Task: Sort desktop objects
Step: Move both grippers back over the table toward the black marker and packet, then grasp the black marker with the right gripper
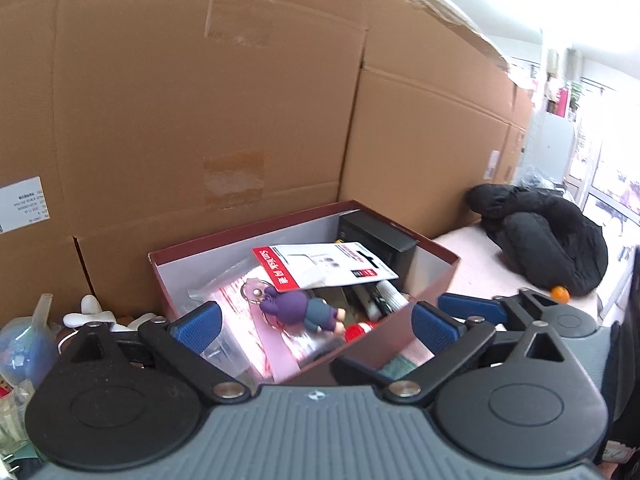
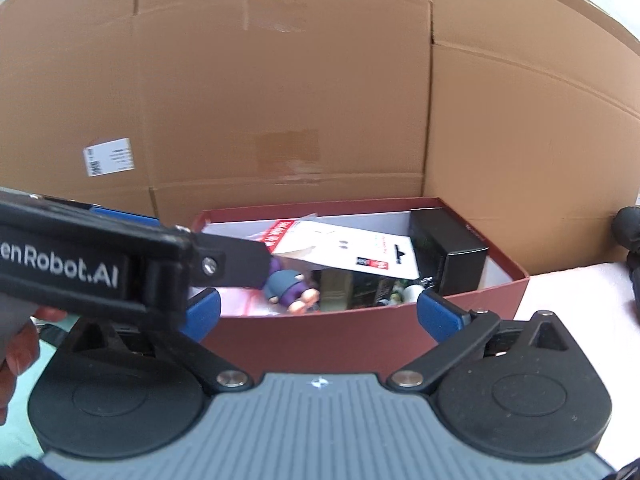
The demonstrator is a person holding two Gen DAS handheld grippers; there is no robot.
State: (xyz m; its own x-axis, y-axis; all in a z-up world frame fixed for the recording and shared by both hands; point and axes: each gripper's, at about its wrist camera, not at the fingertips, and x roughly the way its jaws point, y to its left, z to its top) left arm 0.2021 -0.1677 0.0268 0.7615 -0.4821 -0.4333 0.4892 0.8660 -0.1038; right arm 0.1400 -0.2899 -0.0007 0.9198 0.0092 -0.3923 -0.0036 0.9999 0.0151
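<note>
A dark red box with a white inside stands against the cardboard wall. In it lie a red and white SanDisk card pack, a purple figure keychain, a pink zip bag, a black carton and a red-capped item. My left gripper hovers open over the box's near corner with nothing between its pads. My right gripper stands open in front of the box wall, also empty. In the right wrist view the left gripper's black finger reaches over the box's left end.
Tall cardboard cartons close off the back. A black jacket with a small orange ball beside it lies on the pale table to the right. White figurines and a bluish globe crowd the left. A hand shows at the left edge.
</note>
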